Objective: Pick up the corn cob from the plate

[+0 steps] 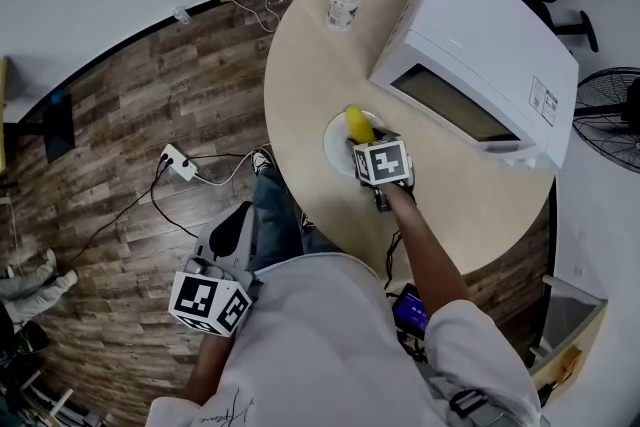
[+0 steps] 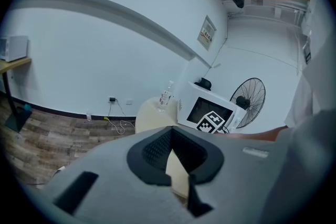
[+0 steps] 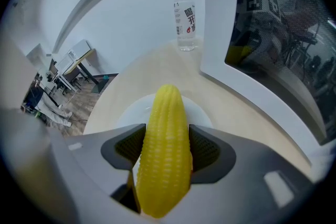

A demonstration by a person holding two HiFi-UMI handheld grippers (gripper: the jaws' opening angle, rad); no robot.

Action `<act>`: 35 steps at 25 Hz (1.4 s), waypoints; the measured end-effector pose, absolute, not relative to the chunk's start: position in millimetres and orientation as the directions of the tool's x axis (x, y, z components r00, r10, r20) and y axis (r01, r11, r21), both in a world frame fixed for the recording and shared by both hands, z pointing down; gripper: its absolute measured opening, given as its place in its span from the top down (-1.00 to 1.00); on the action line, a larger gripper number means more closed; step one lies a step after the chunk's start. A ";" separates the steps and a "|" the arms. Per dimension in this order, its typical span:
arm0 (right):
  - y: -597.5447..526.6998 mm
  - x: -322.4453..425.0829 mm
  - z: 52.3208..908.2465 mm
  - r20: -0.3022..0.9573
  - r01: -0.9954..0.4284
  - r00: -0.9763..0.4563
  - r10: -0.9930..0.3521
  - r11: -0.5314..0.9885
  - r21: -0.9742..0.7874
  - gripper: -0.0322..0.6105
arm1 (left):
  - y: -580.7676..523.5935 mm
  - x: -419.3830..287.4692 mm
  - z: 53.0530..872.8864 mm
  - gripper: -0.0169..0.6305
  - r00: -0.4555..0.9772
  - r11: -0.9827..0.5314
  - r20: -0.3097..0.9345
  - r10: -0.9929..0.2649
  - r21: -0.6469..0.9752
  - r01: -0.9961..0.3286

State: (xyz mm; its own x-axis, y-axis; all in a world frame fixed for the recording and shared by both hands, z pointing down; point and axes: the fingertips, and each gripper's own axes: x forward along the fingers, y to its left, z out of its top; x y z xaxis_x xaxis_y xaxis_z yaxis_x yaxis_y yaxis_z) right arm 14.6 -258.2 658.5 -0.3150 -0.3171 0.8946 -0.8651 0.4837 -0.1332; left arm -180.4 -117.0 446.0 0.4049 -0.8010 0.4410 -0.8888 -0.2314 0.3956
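A yellow corn cob (image 1: pixel 358 124) lies on a white plate (image 1: pixel 335 143) on the round beige table (image 1: pixel 310 65). My right gripper (image 1: pixel 364 143) reaches down over the plate's near side. In the right gripper view the corn cob (image 3: pixel 167 128) fills the gap between the two dark pads (image 3: pixel 206 148), which touch it on both sides, with the plate (image 3: pixel 131 110) under it. My left gripper (image 1: pixel 238 220) hangs low at the person's left side, away from the table. Its jaws (image 2: pixel 170 131) are shut with nothing between them.
A white microwave (image 1: pixel 480 55) stands on the table just right of the plate, its door facing the plate. A clear water bottle (image 1: pixel 343 0) stands at the table's far edge. A power strip (image 1: pixel 180 162) and cables lie on the wooden floor. A fan (image 1: pixel 610 115) stands at the right.
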 end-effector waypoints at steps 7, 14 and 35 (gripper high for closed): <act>-257.3 19.1 654.4 0.892 -0.876 -0.322 -0.318 0.458 -0.153 0.05 | -114.9 -178.8 442.2 0.97 0.413 -0.245 0.435 -0.800 0.393 -0.886; -254.8 22.1 650.9 0.889 -0.877 -0.330 -0.318 0.451 -0.164 0.06 | -112.3 -175.9 441.7 0.97 0.418 -0.250 0.427 -0.802 0.395 -0.884; -248.2 25.7 632.0 0.870 -0.882 -0.345 -0.353 0.440 -0.171 0.05 | -102.5 -169.7 434.9 0.97 0.431 -0.274 0.402 -0.808 0.391 -0.879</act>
State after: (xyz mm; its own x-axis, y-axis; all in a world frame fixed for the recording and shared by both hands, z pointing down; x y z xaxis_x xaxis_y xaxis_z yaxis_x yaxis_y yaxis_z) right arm 25.7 -248.2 632.0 -0.3451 -0.3529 0.8697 -0.8815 0.4401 -0.1712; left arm -169.7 -102.5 434.9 0.4307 -0.8081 0.4019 -0.8786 -0.2739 0.3911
